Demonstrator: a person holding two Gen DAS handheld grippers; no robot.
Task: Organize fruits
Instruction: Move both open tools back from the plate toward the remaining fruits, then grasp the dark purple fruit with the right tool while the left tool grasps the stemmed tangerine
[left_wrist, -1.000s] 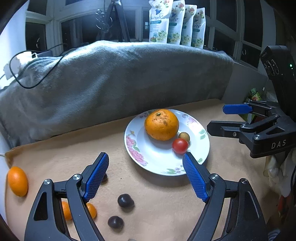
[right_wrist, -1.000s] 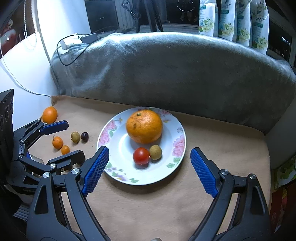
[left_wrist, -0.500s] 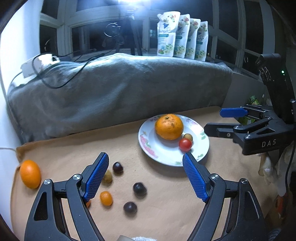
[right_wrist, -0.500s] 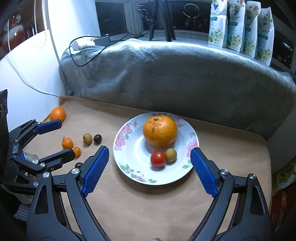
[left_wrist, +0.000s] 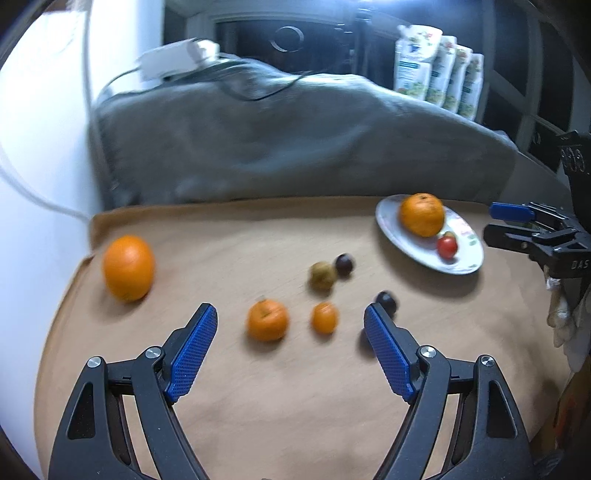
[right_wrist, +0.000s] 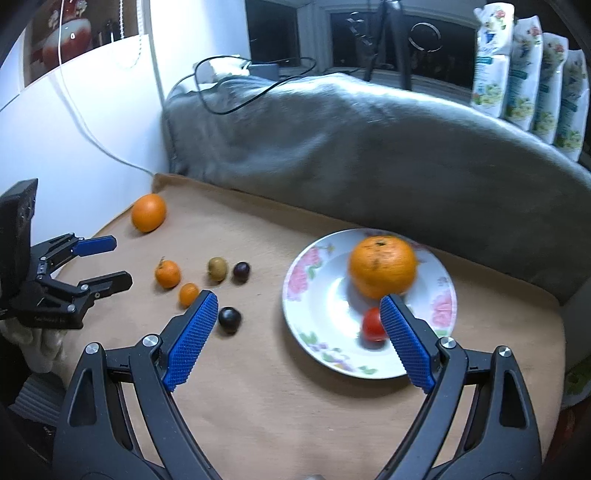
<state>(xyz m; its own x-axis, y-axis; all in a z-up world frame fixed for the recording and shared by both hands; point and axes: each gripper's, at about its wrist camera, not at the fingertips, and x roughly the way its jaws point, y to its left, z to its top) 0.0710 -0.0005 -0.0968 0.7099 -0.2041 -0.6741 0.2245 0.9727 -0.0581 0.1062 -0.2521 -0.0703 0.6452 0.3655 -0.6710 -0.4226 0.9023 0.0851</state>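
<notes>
A flowered white plate (right_wrist: 325, 332) (left_wrist: 410, 243) holds a big orange (right_wrist: 382, 266), a red tomato (right_wrist: 373, 325) and a small greenish fruit (left_wrist: 449, 235). Loose on the tan cloth lie a large orange (left_wrist: 128, 267), a mandarin (left_wrist: 267, 319), a small kumquat (left_wrist: 324, 317), a brownish-green fruit (left_wrist: 322, 275) and dark grapes (left_wrist: 344, 264) (left_wrist: 386, 302). My left gripper (left_wrist: 290, 347) is open and empty, just short of the mandarin and kumquat. My right gripper (right_wrist: 295, 336) is open and empty, between the plate and a dark grape (right_wrist: 229, 318).
A grey blanket (right_wrist: 369, 147) with a black cable lies along the back of the cloth. Several white pouches (right_wrist: 532, 74) stand on the sill behind. A white wall (right_wrist: 74, 129) bounds the left side. The cloth's front edge is near me.
The left gripper swung left, from facing the plate to facing the loose fruits. The right gripper also shifted left, so the plate now sits to its right. Both stayed open.
</notes>
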